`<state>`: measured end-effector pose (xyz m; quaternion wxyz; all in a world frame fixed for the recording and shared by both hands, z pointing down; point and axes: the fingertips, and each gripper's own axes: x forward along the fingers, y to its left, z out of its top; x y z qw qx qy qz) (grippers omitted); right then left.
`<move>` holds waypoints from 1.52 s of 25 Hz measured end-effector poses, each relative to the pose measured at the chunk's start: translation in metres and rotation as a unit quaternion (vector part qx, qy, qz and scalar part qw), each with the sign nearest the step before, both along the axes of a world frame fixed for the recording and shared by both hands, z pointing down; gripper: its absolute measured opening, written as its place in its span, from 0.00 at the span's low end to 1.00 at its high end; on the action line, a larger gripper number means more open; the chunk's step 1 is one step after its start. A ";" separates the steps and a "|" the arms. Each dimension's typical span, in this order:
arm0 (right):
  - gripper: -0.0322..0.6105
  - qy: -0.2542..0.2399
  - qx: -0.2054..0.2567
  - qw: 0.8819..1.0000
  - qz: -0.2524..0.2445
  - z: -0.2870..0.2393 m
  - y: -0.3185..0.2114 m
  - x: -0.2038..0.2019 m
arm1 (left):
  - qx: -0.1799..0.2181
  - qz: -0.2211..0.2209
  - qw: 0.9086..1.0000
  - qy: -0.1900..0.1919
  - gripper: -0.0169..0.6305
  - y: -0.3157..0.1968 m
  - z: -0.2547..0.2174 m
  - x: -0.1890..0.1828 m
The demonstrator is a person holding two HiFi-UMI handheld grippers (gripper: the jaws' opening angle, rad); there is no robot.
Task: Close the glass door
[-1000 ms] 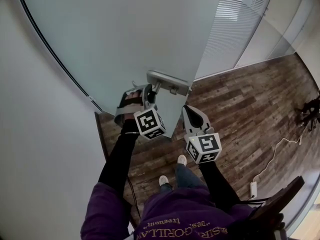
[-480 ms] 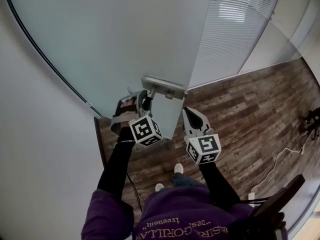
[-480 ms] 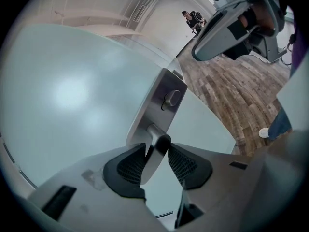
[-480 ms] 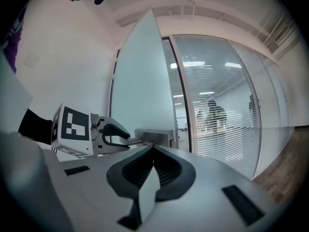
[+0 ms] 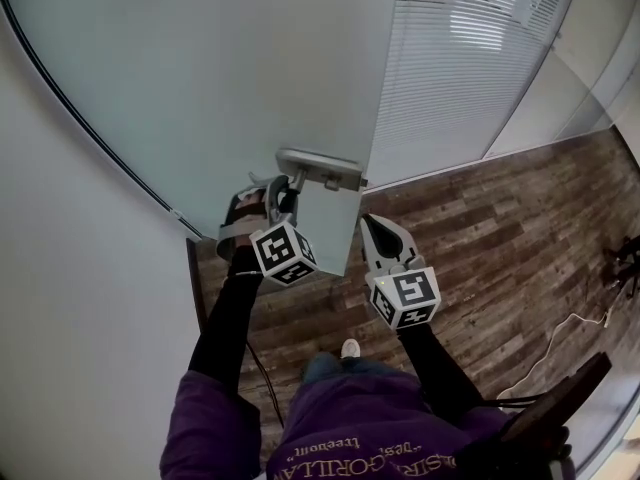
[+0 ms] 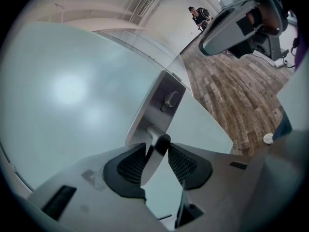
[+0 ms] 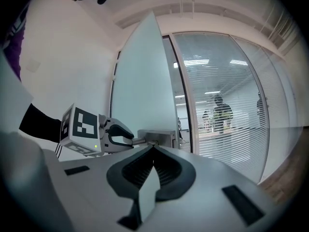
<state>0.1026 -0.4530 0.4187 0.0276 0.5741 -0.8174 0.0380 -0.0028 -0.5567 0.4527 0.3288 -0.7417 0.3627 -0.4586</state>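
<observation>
The frosted glass door (image 5: pixel 220 88) stands ajar, its free edge toward the middle of the head view. Its metal lock plate (image 5: pixel 320 170) carries a lever handle (image 6: pixel 155 151). My left gripper (image 5: pixel 282 196) is shut on that lever, with both ribbed pads (image 6: pixel 130 163) pressing its sides. My right gripper (image 5: pixel 372 230) hovers just right of the door's edge, shut with nothing between its jaws. In the right gripper view its tips (image 7: pixel 153 149) point at the lock plate (image 7: pixel 157 138), with the left gripper (image 7: pixel 120 135) on the lever beyond.
A white wall (image 5: pixel 60 318) runs along the left. A glass partition with blinds (image 5: pixel 460 78) stands right of the door, with people behind it (image 7: pixel 223 112). Wood floor (image 5: pixel 500 228) lies to the right, with a white cable (image 5: pixel 560 333) and dark furniture (image 5: pixel 560 398).
The door has swung, its edge and handle shifting left in the head view. Both grippers moved along with it, the left still on the lever. More of the blinds now shows.
</observation>
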 end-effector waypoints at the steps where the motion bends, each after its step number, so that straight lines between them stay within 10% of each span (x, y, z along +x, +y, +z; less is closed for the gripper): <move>1: 0.04 -0.002 0.000 1.000 0.000 -0.001 -0.003 0.003 | -0.003 0.000 1.000 0.002 0.23 -0.004 -0.001 0.003; 38: 0.04 -0.012 0.010 0.997 0.072 -0.010 -0.242 0.069 | -0.040 -0.014 0.998 0.048 0.23 -0.203 -0.011 0.085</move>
